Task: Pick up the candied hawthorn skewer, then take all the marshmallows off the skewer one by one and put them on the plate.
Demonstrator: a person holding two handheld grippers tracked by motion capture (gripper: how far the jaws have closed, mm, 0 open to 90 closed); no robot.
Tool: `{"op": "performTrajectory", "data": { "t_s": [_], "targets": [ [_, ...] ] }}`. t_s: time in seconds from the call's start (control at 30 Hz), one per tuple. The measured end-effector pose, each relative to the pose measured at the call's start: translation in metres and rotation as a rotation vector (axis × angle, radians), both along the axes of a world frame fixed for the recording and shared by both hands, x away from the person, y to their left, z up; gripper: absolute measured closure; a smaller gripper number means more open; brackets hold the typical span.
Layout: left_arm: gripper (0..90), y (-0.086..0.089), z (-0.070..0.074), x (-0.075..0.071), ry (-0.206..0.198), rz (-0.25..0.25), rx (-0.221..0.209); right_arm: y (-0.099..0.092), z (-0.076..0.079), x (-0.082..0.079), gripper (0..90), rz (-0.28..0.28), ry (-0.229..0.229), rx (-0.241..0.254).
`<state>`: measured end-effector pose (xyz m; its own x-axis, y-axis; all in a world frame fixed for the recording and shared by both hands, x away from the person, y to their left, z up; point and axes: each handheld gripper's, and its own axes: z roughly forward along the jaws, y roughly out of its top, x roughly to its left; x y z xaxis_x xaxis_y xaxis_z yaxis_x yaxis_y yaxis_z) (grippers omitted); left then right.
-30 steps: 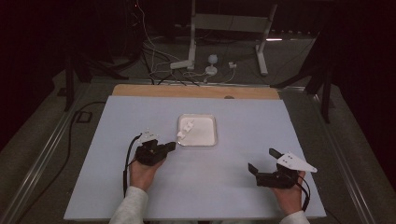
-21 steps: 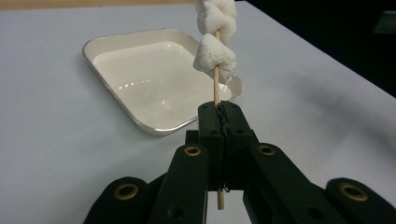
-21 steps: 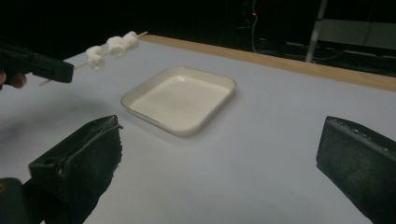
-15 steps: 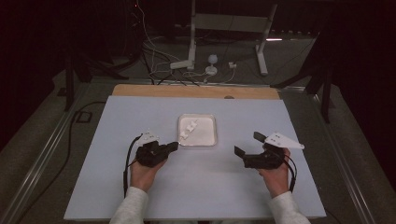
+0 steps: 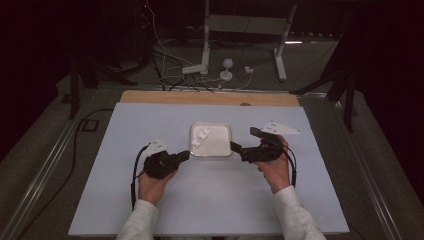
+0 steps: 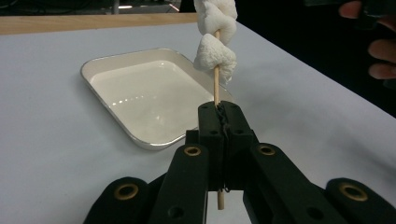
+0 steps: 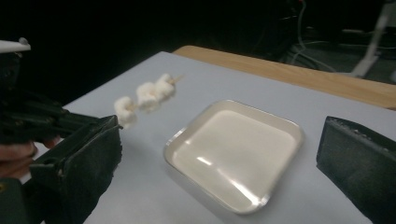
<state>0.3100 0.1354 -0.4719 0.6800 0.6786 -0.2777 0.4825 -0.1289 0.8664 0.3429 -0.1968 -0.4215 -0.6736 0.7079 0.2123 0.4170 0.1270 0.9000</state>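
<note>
Between shut left fingers [image 6: 219, 122], skewer [image 6: 216, 88].

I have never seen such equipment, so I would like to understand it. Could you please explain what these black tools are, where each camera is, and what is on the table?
A person sits at a table and holds a hand-operated two-jaw tool in each hand. The high view looks down from above the person. The other two cameras ride on the tools and look along their jaws.

On the pale blue tabletop lies a white square tray, which looks empty.

The left gripper is shut on a thin wooden skewer that carries marshmallows, held above the tray.

The right gripper is open and holds nothing. It sits at the tray's right edge.
</note>
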Motion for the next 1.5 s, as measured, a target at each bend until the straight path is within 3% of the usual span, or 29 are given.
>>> {"op": "performTrajectory", "data": {
  "t_s": [0.17,0.43,0.47,0.53,0.57,0.6,0.63,0.67,0.73,0.8,0.87,0.9,1.17,1.2,1.37,1.5],
  "targets": [
    [90.0,-0.001,0.000,0.000,-0.004,-0.009,-0.003,0.011,0.001,0.011,0.2,0.028,0.013,0.030],
    [90.0,-0.005,0.000,-0.001,-0.020,-0.034,-0.003,0.019,0.000,0.025,9.7,0.072,0.099,0.090],
    [90.0,-0.005,0.000,-0.002,-0.023,-0.039,-0.008,0.021,-0.001,0.028,16.2,0.085,0.111,0.102],
    [90.0,-0.006,0.000,-0.002,-0.026,-0.043,-0.012,0.022,-0.002,0.029,18.7,0.090,0.122,0.106],
    [90.0,-0.006,0.000,-0.002,-0.029,-0.044,-0.016,0.024,-0.004,0.031,29.8,0.100,0.142,0.125],
    [90.0,-0.006,0.000,-0.002,-0.030,-0.046,-0.017,0.024,-0.004,0.031,29.8,0.100,0.142,0.125],
    [90.0,-0.006,0.000,-0.002,-0.031,-0.048,-0.019,0.026,-0.006,0.033,40.7,0.134,0.170,0.164],
    [90.0,-0.007,0.000,-0.002,-0.028,-0.048,-0.009,0.028,-0.007,0.034,45.4,0.154,0.186,0.184],
    [90.0,-0.007,0.000,-0.002,-0.024,-0.052,-0.006,0.029,-0.008,0.035,49.3,0.166,0.197,0.193],
    [90.0,-0.009,-0.001,-0.003,-0.029,-0.058,-0.004,0.038,-0.011,0.038,58.2,0.168,0.243,0.181],
    [90.0,-0.009,0.000,-0.003,-0.033,-0.060,-0.009,0.039,-0.011,0.039,61.6,0.167,0.245,0.183],
    [90.0,-0.009,0.000,-0.003,-0.038,-0.066,-0.018,0.040,-0.013,0.041,65.8,0.159,0.266,0.207],
    [90.0,-0.010,0.000,-0.004,-0.049,-0.078,-0.032,0.040,-0.019,0.046,67.0,0.164,0.341,0.275],
    [90.0,-0.010,0.000,-0.004,-0.050,-0.080,-0.035,0.040,-0.020,0.047,67.7,0.174,0.365,0.302],
    [90.0,-0.010,0.000,-0.005,-0.058,-0.085,-0.033,0.041,-0.020,0.047,72.1,0.197,0.406,0.336],
    [90.0,-0.012,-0.002,-0.004,-0.060,-0.093,-0.020,0.040,-0.018,0.047,76.1,0.211,0.411,0.333]
  ]
}}
